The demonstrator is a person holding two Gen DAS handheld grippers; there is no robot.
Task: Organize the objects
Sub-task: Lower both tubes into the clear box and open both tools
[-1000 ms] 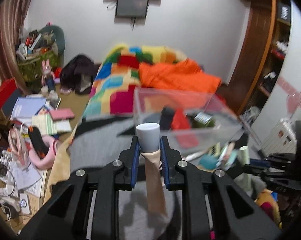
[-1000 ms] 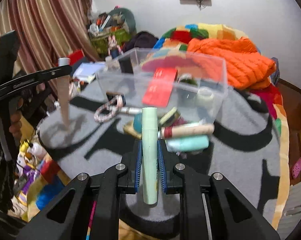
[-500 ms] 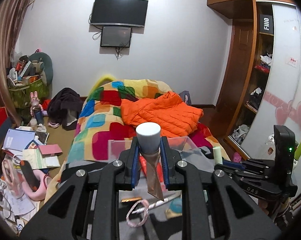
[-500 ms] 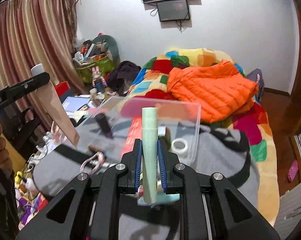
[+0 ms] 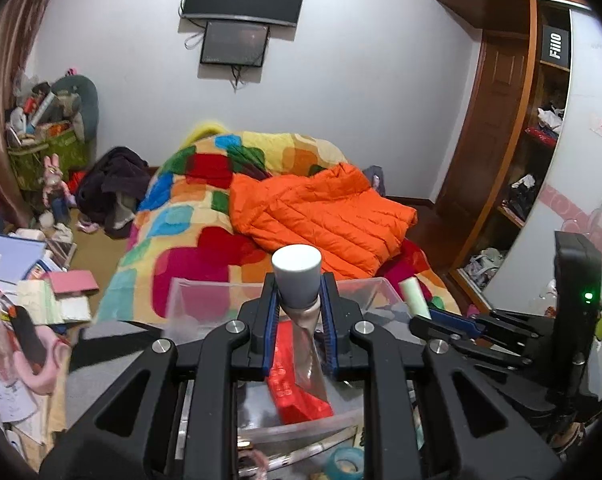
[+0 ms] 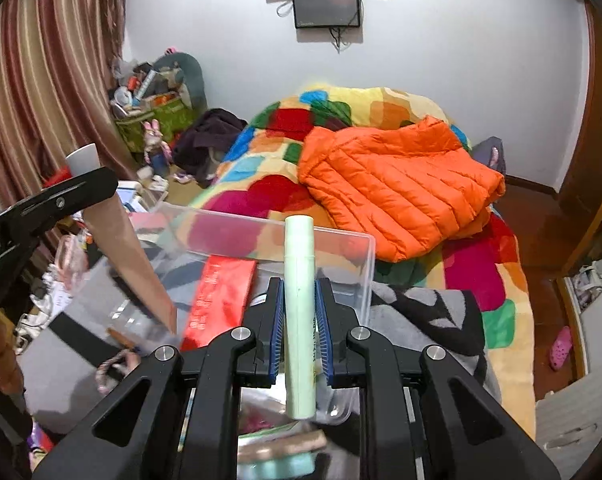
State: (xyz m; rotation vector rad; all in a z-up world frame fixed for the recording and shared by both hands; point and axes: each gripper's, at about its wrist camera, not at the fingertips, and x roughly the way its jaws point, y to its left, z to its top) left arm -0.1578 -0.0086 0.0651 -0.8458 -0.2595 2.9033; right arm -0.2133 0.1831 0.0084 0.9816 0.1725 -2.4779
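My left gripper (image 5: 299, 320) is shut on a tan squeeze tube (image 5: 307, 360), held just under its white cap (image 5: 296, 276), cap up. It hangs over a clear plastic bin (image 5: 221, 286) that holds a red packet (image 5: 297, 396). My right gripper (image 6: 300, 320) is shut on a pale green tube (image 6: 299, 280), upright above the bin's near right corner (image 6: 341, 236). In the right wrist view the left gripper (image 6: 61, 200) and the tan tube (image 6: 129, 256) reach in from the left. In the left wrist view the right gripper (image 5: 461, 324) comes in from the right.
The bin stands on a grey and black blanket (image 6: 429, 312) at the foot of a bed with a colourful cover (image 5: 173, 216) and an orange jacket (image 5: 321, 216). A tape roll (image 5: 343, 460) and a cord (image 6: 113, 364) lie before the bin. Floor clutter sits left, a wardrobe (image 5: 501, 140) right.
Both grippers have risen and moved forward from in front of the bin to above it, each keeping its tube. The two grippers have also drawn closer together.
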